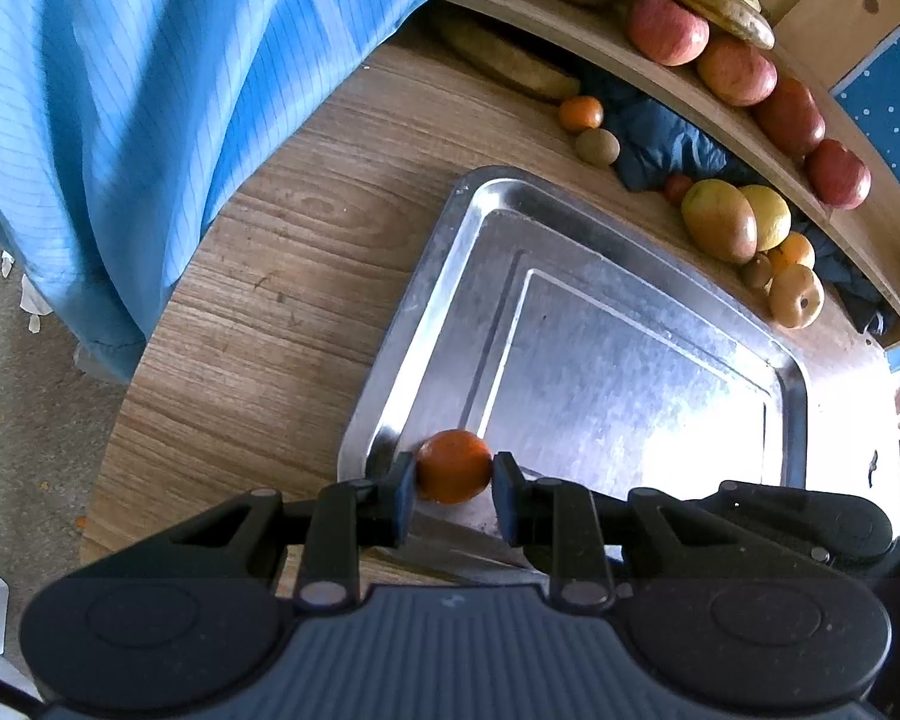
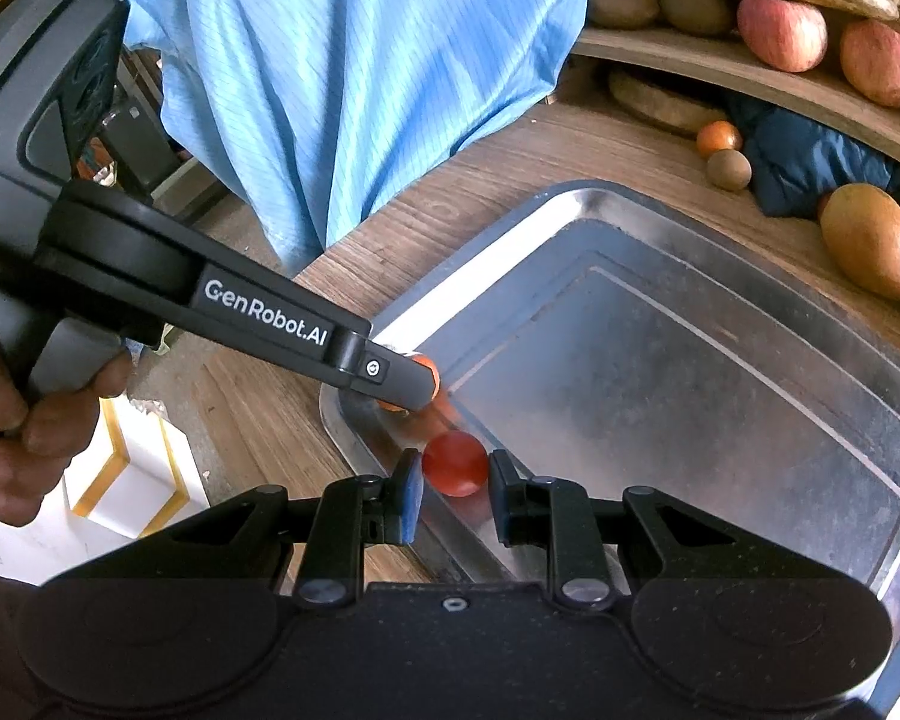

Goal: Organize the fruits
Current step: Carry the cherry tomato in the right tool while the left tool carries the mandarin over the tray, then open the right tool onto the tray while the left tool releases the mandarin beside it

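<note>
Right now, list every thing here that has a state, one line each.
left gripper: shut on the orange fruit, low over a corner of the tray.
right gripper: shut on the red fruit, at the same corner.
metal tray: flat on the table, its floor bare apart from that corner.
apples: lined up on the wooden shelf.
mango: loose on the table beside the tray.

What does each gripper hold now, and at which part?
The left gripper holds an orange by its two sides. The right gripper holds a red fruit the same way.
</note>
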The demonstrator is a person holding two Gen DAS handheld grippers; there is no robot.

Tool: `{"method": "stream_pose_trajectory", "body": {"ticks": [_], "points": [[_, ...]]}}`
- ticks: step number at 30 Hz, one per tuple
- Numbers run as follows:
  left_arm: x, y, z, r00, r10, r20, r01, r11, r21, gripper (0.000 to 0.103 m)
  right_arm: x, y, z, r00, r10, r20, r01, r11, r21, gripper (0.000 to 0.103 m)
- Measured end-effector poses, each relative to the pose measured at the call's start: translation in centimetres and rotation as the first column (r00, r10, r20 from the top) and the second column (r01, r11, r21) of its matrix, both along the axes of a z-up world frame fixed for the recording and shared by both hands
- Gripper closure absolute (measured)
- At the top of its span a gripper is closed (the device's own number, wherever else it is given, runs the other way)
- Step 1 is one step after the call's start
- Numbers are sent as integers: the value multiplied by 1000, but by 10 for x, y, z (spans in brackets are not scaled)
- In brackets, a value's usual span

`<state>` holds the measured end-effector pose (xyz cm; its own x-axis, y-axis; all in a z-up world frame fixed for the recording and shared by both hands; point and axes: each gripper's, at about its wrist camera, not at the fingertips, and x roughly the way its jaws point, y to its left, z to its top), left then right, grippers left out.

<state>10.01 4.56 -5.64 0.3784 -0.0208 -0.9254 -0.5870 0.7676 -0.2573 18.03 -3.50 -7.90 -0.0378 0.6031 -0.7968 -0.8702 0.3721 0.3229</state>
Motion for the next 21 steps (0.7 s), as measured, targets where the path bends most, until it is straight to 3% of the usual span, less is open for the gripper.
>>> {"method": "stream_pose_trajectory", "body": {"ticks": [12, 16, 21], "points": [[0, 1, 4, 1000, -2, -1, 2, 1000, 5, 71, 2, 1, -1, 1000, -14, -4, 14, 1000, -6, 70], [0, 1, 11, 1000, -9, 11, 9, 1000, 11, 57, 2, -1, 2, 1000, -21, 1, 21, 1000, 4, 64], [1, 3, 18, 1000, -22, 8, 22, 999, 29, 40, 4, -5, 9, 999, -35, 10, 35, 999, 12, 46]]}}
